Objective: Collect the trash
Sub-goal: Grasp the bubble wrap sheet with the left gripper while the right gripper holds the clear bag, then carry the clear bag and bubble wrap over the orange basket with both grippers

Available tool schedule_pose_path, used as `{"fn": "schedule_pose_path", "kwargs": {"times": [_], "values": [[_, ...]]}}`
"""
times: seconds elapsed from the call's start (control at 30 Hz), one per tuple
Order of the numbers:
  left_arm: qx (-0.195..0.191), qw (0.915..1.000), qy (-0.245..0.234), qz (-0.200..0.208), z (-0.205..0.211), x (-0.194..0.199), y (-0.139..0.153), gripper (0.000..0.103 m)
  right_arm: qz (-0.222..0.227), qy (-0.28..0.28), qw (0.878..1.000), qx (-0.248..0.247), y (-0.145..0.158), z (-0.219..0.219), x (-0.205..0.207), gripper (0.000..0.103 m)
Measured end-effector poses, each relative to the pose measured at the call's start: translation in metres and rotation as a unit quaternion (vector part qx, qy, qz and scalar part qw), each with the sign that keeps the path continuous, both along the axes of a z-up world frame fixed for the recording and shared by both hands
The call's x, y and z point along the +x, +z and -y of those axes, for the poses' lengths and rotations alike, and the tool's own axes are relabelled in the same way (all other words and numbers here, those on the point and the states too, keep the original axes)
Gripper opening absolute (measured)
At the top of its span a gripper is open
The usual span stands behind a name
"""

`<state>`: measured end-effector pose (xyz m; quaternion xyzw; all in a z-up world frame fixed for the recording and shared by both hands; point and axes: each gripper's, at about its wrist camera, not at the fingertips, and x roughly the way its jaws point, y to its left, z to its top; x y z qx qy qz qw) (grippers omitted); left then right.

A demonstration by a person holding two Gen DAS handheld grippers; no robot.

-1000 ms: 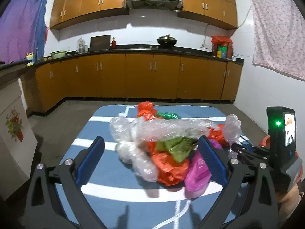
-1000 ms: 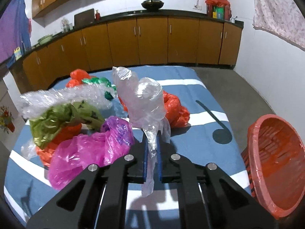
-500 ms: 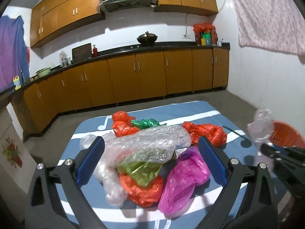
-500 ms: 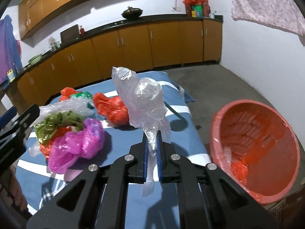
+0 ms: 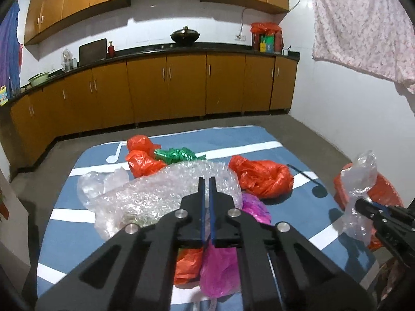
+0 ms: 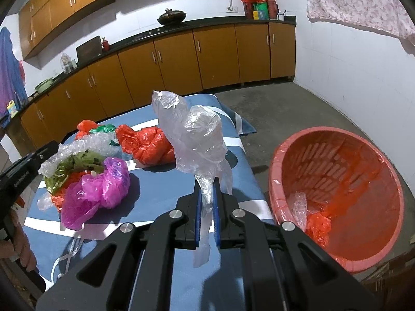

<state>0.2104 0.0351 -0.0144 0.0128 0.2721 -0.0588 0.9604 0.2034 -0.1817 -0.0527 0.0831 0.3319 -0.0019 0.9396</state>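
Observation:
My left gripper sits over a sheet of bubble wrap on top of the trash pile, its jaws closing to a thin slit on the wrap's upper edge. A pink bag and an orange bag lie under it. My right gripper is shut on the tail of a clear plastic bag, held upright above the table's right edge, beside the red basket. Bubble wrap and a red bag lie inside the basket.
A red bag, another red bag and green foil lie farther back on the blue striped table cloth. A hand holds the left tool. Brown kitchen cabinets run along the far wall.
The left jaws went from wide open to nearly together over the bubble wrap. The right gripper carried the clear bag rightward, bringing the red basket fully into view.

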Motion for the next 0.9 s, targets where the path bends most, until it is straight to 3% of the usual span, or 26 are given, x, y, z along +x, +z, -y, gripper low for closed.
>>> {"fn": "schedule_pose_path", "kwargs": {"times": [0.43,0.67,0.9], "values": [[-0.043,0.9983,-0.011,0.036,-0.011,-0.033,0.042,0.003,0.028,0.003,1.0,-0.001,0.022,0.005,-0.021,0.008],[-0.044,0.998,-0.015,0.042,-0.015,-0.05,0.05,0.003,0.033,0.003,0.999,0.001,0.026,0.009,-0.03,0.008],[-0.049,0.9964,-0.019,0.066,-0.015,-0.057,0.077,0.003,0.044,0.002,0.999,0.001,0.035,0.012,-0.036,0.008]]}}
